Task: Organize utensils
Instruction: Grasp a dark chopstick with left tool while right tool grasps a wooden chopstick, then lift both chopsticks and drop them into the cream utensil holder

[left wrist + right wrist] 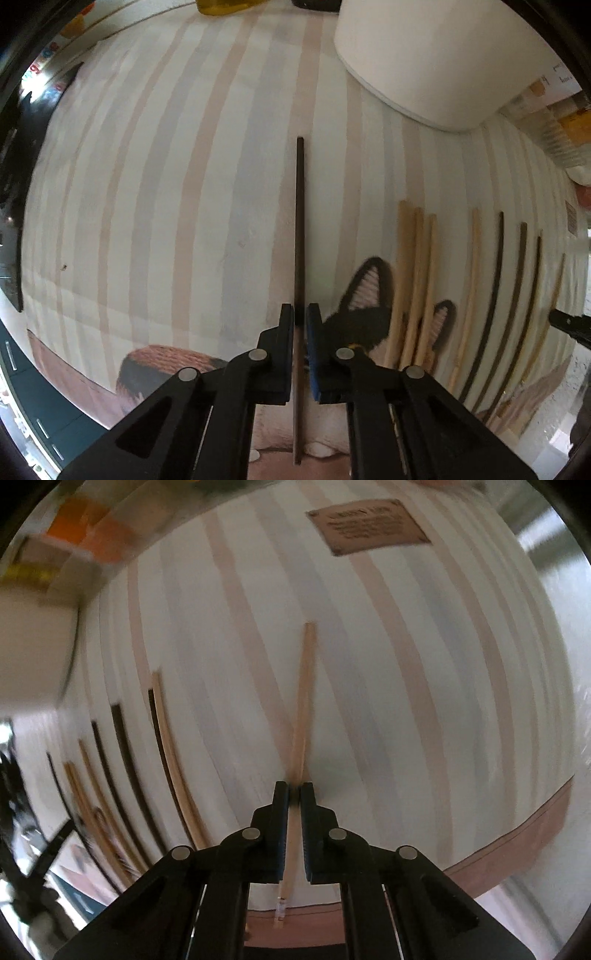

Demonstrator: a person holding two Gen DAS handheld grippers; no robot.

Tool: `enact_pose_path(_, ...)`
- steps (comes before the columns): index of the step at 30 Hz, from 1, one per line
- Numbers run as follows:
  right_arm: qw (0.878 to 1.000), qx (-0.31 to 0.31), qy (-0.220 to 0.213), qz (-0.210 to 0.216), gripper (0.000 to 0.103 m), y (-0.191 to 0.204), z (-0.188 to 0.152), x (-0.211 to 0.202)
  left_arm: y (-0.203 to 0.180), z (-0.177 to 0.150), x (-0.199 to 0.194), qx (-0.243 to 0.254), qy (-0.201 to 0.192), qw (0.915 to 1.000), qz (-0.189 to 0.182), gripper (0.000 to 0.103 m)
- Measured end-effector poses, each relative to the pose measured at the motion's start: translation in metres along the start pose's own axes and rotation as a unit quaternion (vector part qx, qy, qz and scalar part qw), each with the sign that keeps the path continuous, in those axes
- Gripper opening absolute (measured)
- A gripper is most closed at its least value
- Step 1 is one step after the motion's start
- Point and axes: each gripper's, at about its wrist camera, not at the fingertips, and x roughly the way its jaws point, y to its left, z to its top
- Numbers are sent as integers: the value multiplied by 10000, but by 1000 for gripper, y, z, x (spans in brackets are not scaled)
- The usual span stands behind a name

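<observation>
Right, both tools are clamped now. Left tool (300, 314) is pinched on a single dark chopstick (300, 221), gripped well along its length, most of the stick running forward over the striped cloth (166, 184) on the table. Right tool (294, 792) is pinched on a pale wooden chopstick (304, 701), likewise held with a long forward overhang; its printed end pokes out behind the jaws.

Risks from here:

- Thin sticks held at one narrow spot will likely pivot in the pads when lifted or swung. Long overhang means more leverage, so expect droop or twist.
- In the right view the pale stick seems to show a second faint edge fanning out from the jaws. Could be blur, could be two sticks, can't tell. If two, one may slip out mid-move.
- The other chopsticks (417, 280) lie in a row just to the right of the left tool, some pale, some dark. A swinging tip could rake them out of line.
- White container (436, 55) stands ahead and right of the left tool. If that is the target, a tilted stick may catch on its wall instead of dropping in.
- Cloth could snag a dragged tip and bunch up.
</observation>
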Motion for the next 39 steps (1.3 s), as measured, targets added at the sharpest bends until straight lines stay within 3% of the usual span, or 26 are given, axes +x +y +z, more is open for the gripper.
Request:
enact_pose_path(5, 9980, -381, -12, -500, 10, 28, 5, 2, 7, -11, 10, 31, 98, 9999, -111, 17)
enact_pose_path(8, 9969, -465, -23, -631, 16, 49, 5, 5, 9, -14, 10, 52, 64, 9999, -61, 17)
enact_pose_path(12, 9958, -540, -17, -739, 22, 74, 5, 16, -29, -16, 11, 143, 9, 9998, 138, 17)
enact_pose_path(15, 9963, -491, 23, -698, 23, 81, 14, 15, -57, -14, 7, 179, -32, 9996, 219, 17)
enact_pose_path(20, 9965, -488, -30, -679, 22, 77, 15, -1, -62, -7, 11, 172, -122, 9996, 196, 15)
enact_pose_path(22, 9963, -524, -117, -674, 19, 79, 14, -4, -60, -6, 7, 189, -175, 9994, 248, 4)
enact_pose_path(23, 9961, -545, -177, -669, 8, 71, 6, -3, -61, -3, 8, 203, -189, 9994, 221, 4)
enact_pose_path(26, 9972, -487, -273, -507, 7, 55, -17, -6, -53, -1, 4, 179, -236, 9993, 221, 4)
enact_pose_path(32, 9979, -441, -411, -254, 7, 38, -29, -20, -44, -6, -19, 183, -401, 9988, 216, 4)
enact_pose_path(39, 9962, -551, -666, 59, 7, 42, -48, -56, -41, -9, -56, 183, -730, 9970, 160, 4)
